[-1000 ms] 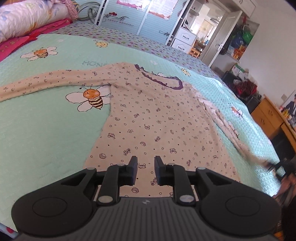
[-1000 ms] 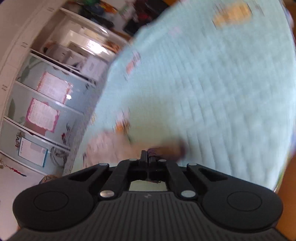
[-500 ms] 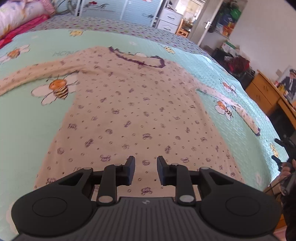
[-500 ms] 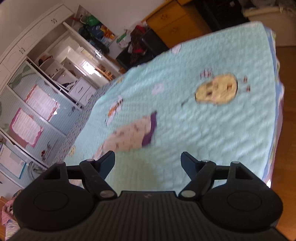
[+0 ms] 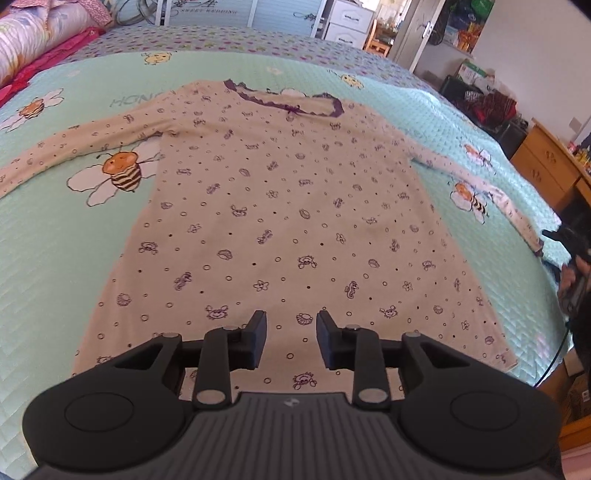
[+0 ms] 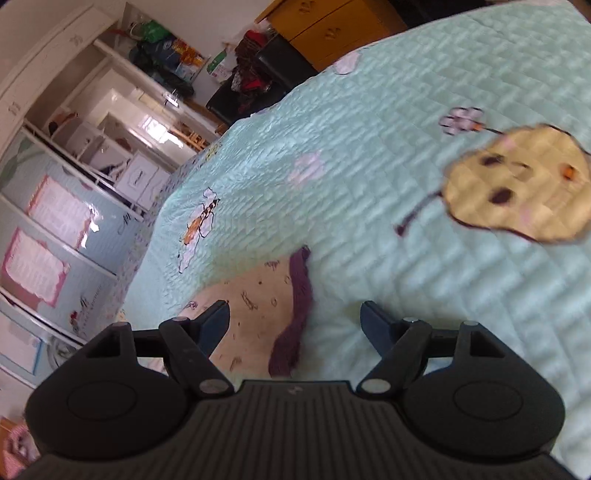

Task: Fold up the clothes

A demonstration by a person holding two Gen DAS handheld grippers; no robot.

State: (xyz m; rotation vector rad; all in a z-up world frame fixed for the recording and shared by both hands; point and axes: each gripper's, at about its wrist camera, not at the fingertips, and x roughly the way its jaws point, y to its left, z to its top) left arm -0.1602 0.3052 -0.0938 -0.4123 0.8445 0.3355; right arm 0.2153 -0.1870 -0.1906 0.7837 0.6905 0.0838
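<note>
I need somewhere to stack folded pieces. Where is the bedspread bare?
Bare bedspread lies left of the nightshirt below its left sleeve, and beyond the right sleeve's purple cuff toward the bed's edge. The middle is covered; pillows crowd the far-left corner.

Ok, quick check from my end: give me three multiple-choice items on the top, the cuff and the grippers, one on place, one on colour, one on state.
1. Where does the top lie?
A. Spread flat on the bedspread
B. Hung on the wardrobe
C. Folded on the dresser

2. What colour is the cuff trim by the right gripper?
A. Green
B. Purple
C. Orange

3. How do the left gripper and the right gripper stand?
A. Both shut on cloth
B. Left shut, right open
C. Both open, holding nothing

Answers:
1 A, the top lies front up, both sleeves out to the sides.
2 B, a purple band ends the sleeve in the right wrist view.
3 C, a clear gap shows between each pair of fingers, with cloth only beneath.
</note>
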